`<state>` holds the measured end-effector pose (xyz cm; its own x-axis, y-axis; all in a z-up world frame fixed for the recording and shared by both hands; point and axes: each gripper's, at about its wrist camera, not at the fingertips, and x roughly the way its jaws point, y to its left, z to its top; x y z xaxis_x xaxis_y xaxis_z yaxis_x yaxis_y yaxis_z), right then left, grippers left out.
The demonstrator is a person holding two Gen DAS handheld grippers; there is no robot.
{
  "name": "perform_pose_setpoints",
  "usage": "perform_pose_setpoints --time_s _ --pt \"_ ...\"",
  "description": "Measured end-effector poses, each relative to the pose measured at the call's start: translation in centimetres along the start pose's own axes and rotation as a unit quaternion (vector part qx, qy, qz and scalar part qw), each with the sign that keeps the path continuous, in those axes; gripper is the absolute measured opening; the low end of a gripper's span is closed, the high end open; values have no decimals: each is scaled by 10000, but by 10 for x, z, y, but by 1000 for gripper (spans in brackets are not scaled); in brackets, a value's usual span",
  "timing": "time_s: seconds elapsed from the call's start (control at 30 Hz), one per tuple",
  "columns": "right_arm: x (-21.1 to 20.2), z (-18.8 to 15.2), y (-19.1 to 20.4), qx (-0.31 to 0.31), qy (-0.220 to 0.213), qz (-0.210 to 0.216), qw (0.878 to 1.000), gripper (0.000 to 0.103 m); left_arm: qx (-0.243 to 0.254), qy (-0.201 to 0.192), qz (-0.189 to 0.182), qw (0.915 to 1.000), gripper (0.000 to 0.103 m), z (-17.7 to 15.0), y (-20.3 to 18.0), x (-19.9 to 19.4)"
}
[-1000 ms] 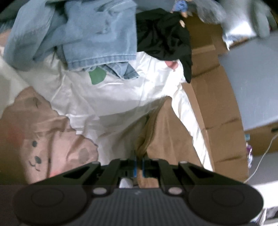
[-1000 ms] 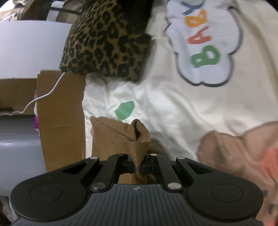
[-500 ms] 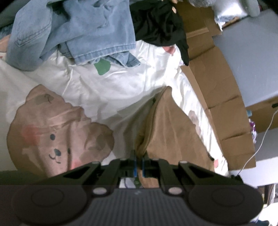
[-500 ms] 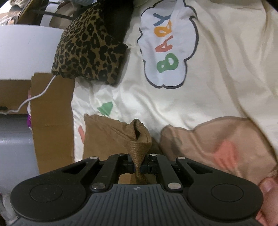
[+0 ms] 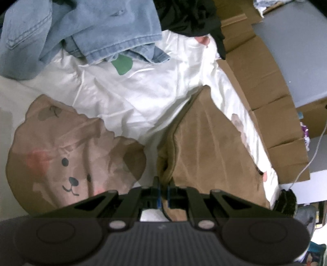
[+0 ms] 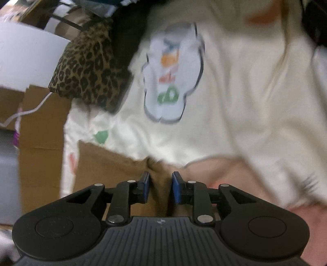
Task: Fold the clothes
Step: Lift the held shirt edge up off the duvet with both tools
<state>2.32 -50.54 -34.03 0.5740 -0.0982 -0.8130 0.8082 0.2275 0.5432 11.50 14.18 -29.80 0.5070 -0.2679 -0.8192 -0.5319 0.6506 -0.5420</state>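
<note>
A: Big picture first: a cream bedsheet printed with a bear face and a cloud (image 5: 143,98) spreads out ahead of both grippers. It's the folding surface, so everything else sits pushed to its edges.

B: Right, and up beyond the left gripper (image 5: 162,194) lies a heap of faded blue denim clothing (image 5: 92,26) with a crumpled black garment (image 5: 190,18) beside it. My guess is they're parked there waiting their turn.

A: Flattened brown cardboard (image 5: 265,102) runs along the sheet's edge, off to that gripper's right.

B: Now the piece in hand: the tan-brown soft fabric garment (image 5: 210,147), lying flat on the sheet just ahead and right of the left gripper. Smooth top layer, doubled edge at its left. That looks like a fold just laid over.

A: Left gripper's jaws are pinched nearly together on the garment's near corner, I'd say to pin it while the other side lets go.

B: And the right gripper (image 6: 160,187): its jaws have just been opening, blue pads (image 6: 146,188) standing narrowly apart, tan cloth between but not squeezed. A release, so the fold settles.

A: The leopard-print cushion (image 6: 87,67) sits far ahead-left of it, well clear.
</note>
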Motion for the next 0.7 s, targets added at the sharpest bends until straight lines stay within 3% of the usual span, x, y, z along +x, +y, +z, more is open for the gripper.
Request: perform_pose_setpoints --time_s 0.17,0.27,0.4,0.53,0.7 --pt "-25 -3 24 -802 -741 -33 9940 25 -316 102 -20 9994 6 2 10 5" --pt "-30 -6 38 -1051 -787 370 9906 25 -211 89 -44 9997 6 0 8 3" --pt "-27 -27 71 -1806 -346 1045 9774 25 -239 72 -113 9996 6 -1 9 2" --pt "-17 -64 92 -2724 -66 1140 9554 25 -194 48 -134 9997 6 -2 8 1" --pt "6 -117 101 -3426 532 1177 9305 25 -198 64 -199 9996 7 -3 10 0"
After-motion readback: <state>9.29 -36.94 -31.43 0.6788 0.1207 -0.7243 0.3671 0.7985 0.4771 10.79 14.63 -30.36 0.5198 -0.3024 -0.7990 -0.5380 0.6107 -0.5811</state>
